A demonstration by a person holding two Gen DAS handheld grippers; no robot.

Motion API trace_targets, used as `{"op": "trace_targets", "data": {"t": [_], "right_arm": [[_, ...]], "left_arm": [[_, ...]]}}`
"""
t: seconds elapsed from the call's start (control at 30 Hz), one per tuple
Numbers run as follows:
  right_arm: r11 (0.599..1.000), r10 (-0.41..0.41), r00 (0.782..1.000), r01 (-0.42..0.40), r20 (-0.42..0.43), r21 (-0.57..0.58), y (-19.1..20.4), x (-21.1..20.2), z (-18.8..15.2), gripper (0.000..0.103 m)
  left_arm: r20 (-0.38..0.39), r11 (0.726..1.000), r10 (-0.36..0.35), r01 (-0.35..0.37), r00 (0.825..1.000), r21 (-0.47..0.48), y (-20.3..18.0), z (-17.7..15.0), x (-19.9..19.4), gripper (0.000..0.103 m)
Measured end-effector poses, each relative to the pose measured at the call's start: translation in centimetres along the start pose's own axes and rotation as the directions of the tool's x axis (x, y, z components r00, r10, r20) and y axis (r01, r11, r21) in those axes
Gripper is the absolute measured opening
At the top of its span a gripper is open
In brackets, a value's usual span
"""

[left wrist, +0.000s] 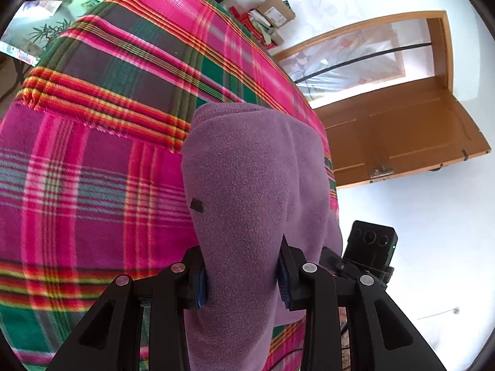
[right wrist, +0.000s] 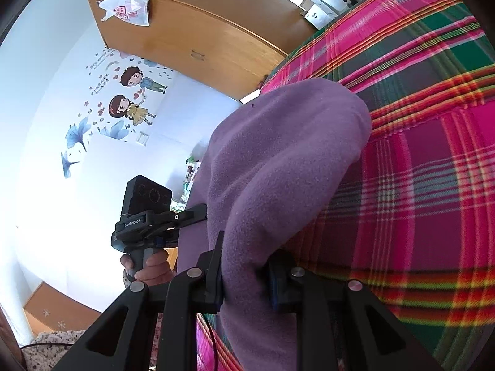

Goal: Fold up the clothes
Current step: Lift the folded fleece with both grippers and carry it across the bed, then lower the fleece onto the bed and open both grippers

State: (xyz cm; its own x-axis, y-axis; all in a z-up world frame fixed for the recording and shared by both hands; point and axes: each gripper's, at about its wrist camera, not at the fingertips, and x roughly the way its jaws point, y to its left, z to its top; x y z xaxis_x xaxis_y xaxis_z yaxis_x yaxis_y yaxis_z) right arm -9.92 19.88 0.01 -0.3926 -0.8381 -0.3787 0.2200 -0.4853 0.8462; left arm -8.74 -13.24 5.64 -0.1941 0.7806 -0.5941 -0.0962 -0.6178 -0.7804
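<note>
Left gripper (left wrist: 243, 273) – clamps purple fleece (left wrist: 247, 179).

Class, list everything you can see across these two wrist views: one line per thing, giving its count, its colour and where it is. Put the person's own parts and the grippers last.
Fleece garment: one, purple, held up over the blanket by both grippers.
Plaid blanket: one, pink, green and red, spread under the garment.
Door: one, brown wood, on the right of the left wrist view.
Cardboard boxes: a few, brown and white, on the floor beyond the blanket.
Wardrobe: one, brown wood, against the white wall.
Plastic bag: one, white with red print, on the wardrobe.
Wall stickers: two cartoon children with blue flowers, on the white wall.
Hand: one, around the left gripper's handle.
Left gripper: black, shut on the garment.
Right gripper: black, shut on the garment.
</note>
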Motion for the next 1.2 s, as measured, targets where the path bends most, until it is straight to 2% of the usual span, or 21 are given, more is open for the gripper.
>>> {"op": "trace_targets", "data": {"t": [0.2,0.33,0.57,0.83,1.2], "right_arm": [[1.000,-0.007,1.000,0.007,-0.003,0.004,0.2,1.6,1.0,0.022],[0.999,-0.019,1.000,0.019,-0.001,0.032,-1.0,2.0,1.2,0.022],[0.998,-0.036,0.999,0.036,-0.001,0.054,-2.1,2.4,1.4,0.023],[0.992,-0.125,0.992,0.125,0.002,0.032,-1.2,3.0,1.4,0.028],[0.958,-0.281,0.958,0.283,0.050,-0.034,1.0,2.4,0.6,0.042]], "left_arm": [[0.011,1.000,0.006,-0.005,1.000,-0.014,-0.2,0.2,0.3,0.036],[-0.001,0.999,-0.002,0.002,1.000,-0.043,4.6,1.4,-4.2,0.036],[-0.011,0.999,-0.014,0.013,1.000,-0.051,4.5,0.4,-4.4,0.037],[-0.007,0.998,-0.023,0.023,1.000,-0.062,5.2,-0.7,-5.8,0.041],[0.045,0.998,0.010,-0.007,0.999,-0.058,4.9,-3.6,-9.3,0.042]]}}
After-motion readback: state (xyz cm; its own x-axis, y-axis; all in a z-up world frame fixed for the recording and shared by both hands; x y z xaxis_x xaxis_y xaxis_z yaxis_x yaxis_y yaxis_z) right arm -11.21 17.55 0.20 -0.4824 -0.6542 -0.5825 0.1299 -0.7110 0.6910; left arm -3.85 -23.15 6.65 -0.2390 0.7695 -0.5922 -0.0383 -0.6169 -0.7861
